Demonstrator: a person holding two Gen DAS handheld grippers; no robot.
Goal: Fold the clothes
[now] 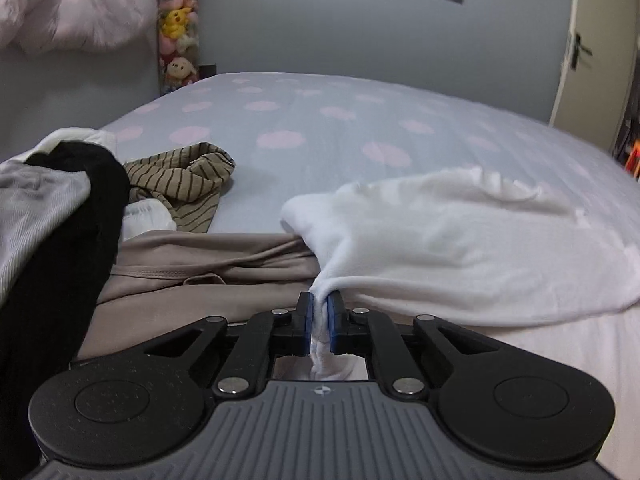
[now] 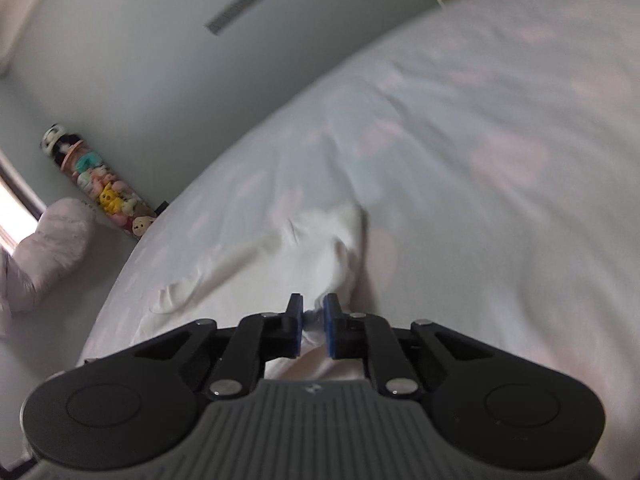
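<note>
Each tool, left tool point(image 1: 319, 310) and right tool point(image 2: 312, 312), was pinched narrow on the white garment point(image 1: 460, 248), which lay ahead along the bed's point(image 1: 320, 128) near edge

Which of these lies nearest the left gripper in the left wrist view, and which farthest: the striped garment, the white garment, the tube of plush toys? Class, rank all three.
1. White garment: pinched between the left gripper's pads, spreading right.
2. Striped garment: crumpled on the bed, ahead and left.
3. Tube of plush toys: upright by the far wall, upper left.
</note>
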